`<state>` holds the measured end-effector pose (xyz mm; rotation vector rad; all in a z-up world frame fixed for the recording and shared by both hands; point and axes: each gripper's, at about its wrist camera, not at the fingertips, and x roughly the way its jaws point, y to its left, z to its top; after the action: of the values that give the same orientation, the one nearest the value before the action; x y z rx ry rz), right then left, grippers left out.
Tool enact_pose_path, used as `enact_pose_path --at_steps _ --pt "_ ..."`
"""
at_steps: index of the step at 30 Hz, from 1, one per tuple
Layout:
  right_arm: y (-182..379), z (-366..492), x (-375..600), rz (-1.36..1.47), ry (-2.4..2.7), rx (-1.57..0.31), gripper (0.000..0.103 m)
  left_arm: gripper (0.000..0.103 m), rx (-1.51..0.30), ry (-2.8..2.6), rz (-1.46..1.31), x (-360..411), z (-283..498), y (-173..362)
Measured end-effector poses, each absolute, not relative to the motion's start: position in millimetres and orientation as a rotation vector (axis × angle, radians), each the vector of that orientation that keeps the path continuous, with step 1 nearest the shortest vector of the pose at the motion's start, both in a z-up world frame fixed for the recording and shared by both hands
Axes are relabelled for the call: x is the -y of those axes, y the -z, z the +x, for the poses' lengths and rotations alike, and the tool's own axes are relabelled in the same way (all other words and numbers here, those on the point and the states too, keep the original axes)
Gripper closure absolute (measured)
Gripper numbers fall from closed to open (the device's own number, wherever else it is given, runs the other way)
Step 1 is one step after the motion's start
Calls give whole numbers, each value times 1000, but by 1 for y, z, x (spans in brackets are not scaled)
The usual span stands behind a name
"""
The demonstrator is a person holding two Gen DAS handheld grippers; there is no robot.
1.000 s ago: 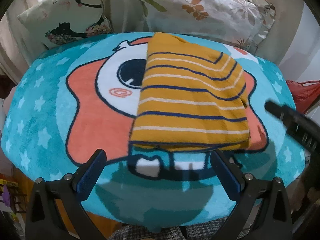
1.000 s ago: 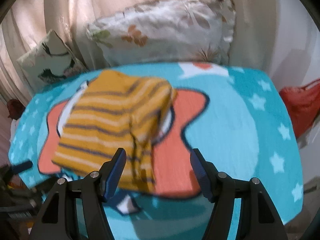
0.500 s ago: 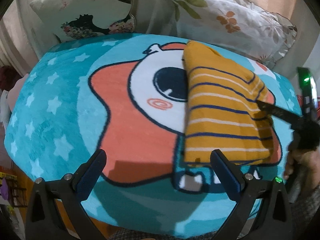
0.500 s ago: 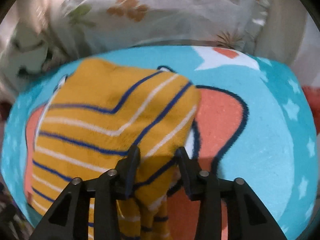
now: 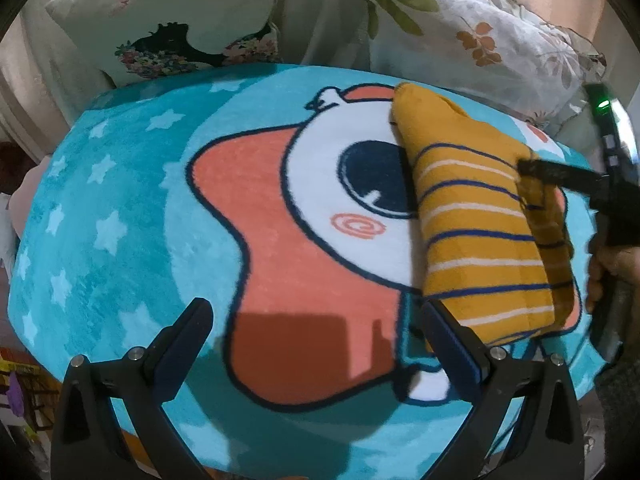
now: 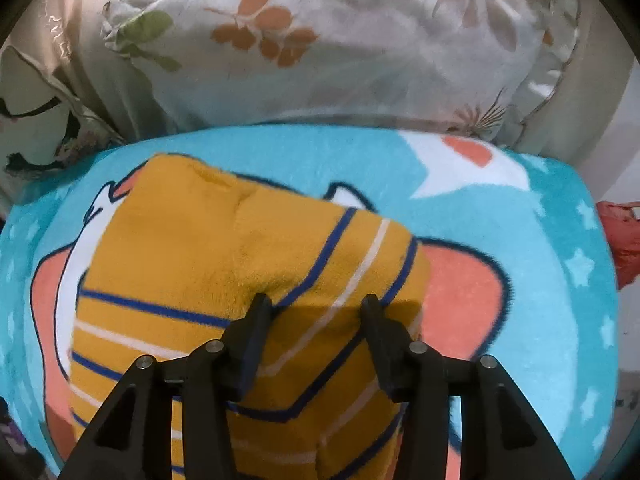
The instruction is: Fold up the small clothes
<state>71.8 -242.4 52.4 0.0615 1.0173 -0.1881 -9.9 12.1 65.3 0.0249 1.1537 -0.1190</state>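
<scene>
dim warm light | fisheye-warped edges | slight blur | hard shadows

The folded garment (image 6: 224,280), mustard with navy and white stripes, is laid on the blanket (image 6: 540,280). The right gripper (image 6: 316,308) is held over it, jaws parted, both fingertips (image 6: 260,304) pressed against the fabric. A floral pillow (image 6: 340,40) is seen behind.

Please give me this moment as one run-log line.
left gripper: open, over blanket, holding nothing | right gripper: open, fingers pressing on folded shirt | shirt: lying folded on blanket
</scene>
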Motion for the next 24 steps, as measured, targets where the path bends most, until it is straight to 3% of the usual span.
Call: enact_pose_path --at_steps 4,9,15,20,24 --pt "-72 61 208 102 55 -945 53 0 -1178 117 4 -22 0 -58" --pt "-30 73 165 -10 -14 -1026 54 0 -1188 146 12 -23 6 -56" --pt "-61 55 155 7 -35 -958 54 0 -1180 162 34 -24 9 -56" --pt "-30 38 132 -81 -64 -971 53 0 -1192 149 10 -30 15 -53" --pt "-49 30 136 -27 -57 -944 54 0 -1187 160 19 -26 14 -55"
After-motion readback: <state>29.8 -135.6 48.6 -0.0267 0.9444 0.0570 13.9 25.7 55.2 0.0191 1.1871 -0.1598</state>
